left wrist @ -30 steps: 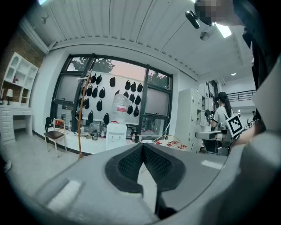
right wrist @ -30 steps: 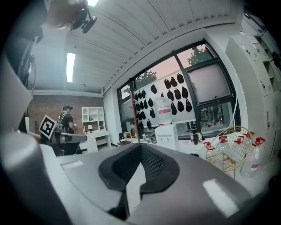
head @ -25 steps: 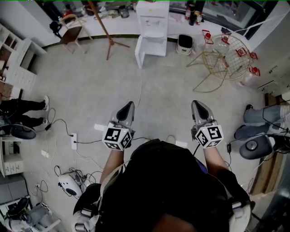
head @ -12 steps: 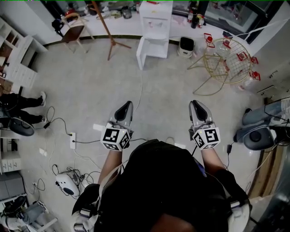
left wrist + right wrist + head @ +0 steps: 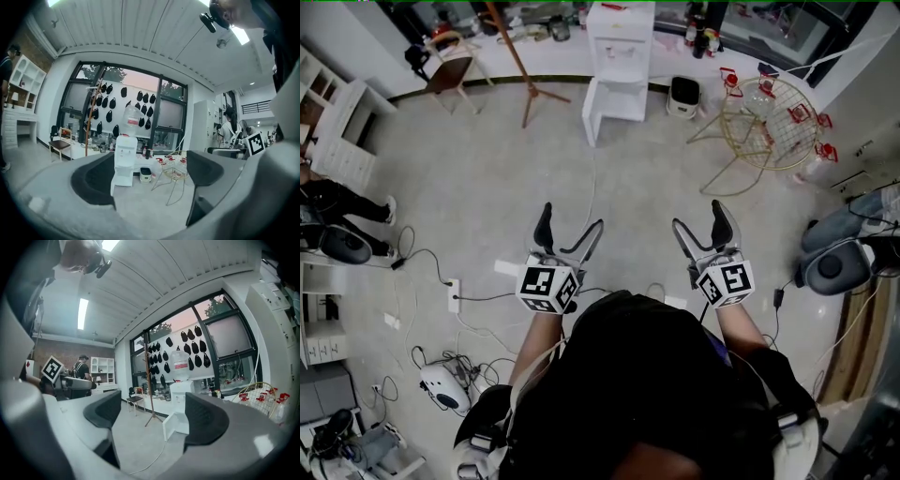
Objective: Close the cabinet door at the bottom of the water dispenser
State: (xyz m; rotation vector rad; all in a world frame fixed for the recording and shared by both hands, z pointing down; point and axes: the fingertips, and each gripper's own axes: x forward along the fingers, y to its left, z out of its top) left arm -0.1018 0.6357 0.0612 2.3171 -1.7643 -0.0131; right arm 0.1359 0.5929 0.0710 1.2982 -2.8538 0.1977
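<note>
The white water dispenser (image 5: 619,56) stands by the far wall with a water bottle on top. Its bottom cabinet door (image 5: 591,108) hangs open, swung out to the left. In the left gripper view the water dispenser (image 5: 124,157) and its door (image 5: 112,190) are small and far off. The right gripper view shows the open door (image 5: 168,427) and the water dispenser (image 5: 180,394). My left gripper (image 5: 572,225) and right gripper (image 5: 698,220) are held level at waist height, far short of the dispenser. The jaws of both are opening, with nothing between them.
A gold wire rack (image 5: 764,112) with bottles stands right of the dispenser, with a small white bin (image 5: 682,92) between them. Left of it are a wooden coat stand (image 5: 520,66) and a chair (image 5: 450,61). A white cord (image 5: 591,187), a power strip (image 5: 452,292) and cables lie on the floor.
Both grippers' jaws went from shut to wide open. The hands stay at about the same place in front of the body.
</note>
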